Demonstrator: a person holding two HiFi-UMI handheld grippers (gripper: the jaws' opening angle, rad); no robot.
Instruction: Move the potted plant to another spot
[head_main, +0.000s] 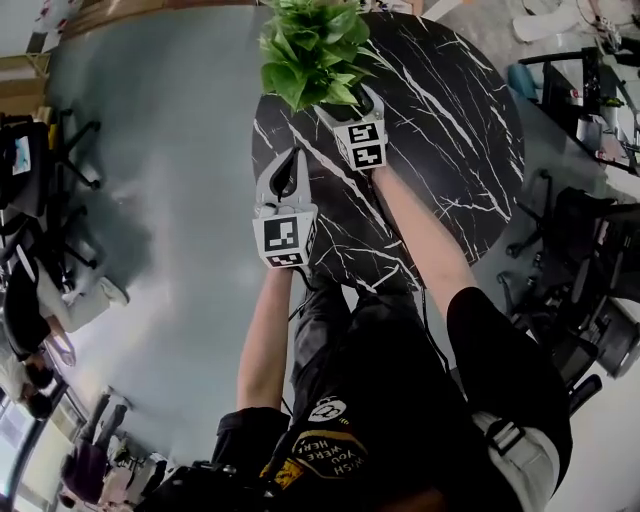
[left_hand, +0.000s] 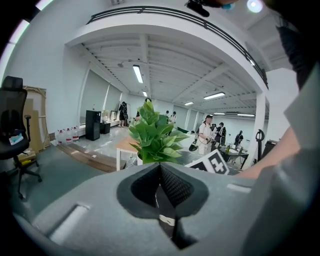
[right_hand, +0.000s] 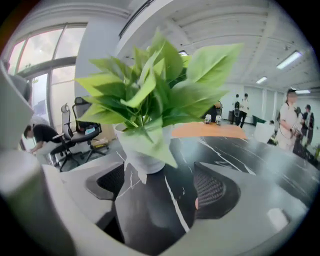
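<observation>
Nearest the person, the left gripper (head_main: 288, 165) hovers over the black marbled tabletop (head_main: 450, 150) with its jaws pressed together and nothing between them; it looks idle here. Just beyond, the right gripper (right_hand: 160, 185) points slightly down at the potted plant (head_main: 310, 45), jaws spread wide, and the white pot (right_hand: 144, 152) sits ahead of the gap, not yet between the pads. The plant stands upright near the tabletop's far edge. To do this well, I would slide the right jaws in low so that they straddle the pot's body beneath the leaves, centre it, then close squarely before lifting, keeping it upright.
</observation>
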